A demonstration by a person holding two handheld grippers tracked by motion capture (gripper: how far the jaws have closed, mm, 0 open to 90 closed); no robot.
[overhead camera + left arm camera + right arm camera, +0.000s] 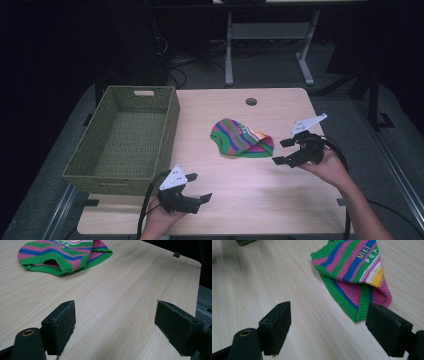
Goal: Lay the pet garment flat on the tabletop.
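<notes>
A small striped knit sweater [241, 138] in green, pink and blue lies folded near the middle of the wooden table [220, 200]. My right gripper [283, 151] hovers just right of it, open and empty; in the right gripper view the sweater [354, 272] sits ahead between the jaws, with yellow and white lettering on it. My left gripper [200, 187] is held near the table's front edge, open and empty, well short of the sweater [65, 255], which lies far ahead to the upper left in the left gripper view.
A green woven basket [125, 172] with nothing in it stands on the left side of the table. A round cable hole [251, 101] is near the far edge. Desk legs and cables lie on the floor beyond.
</notes>
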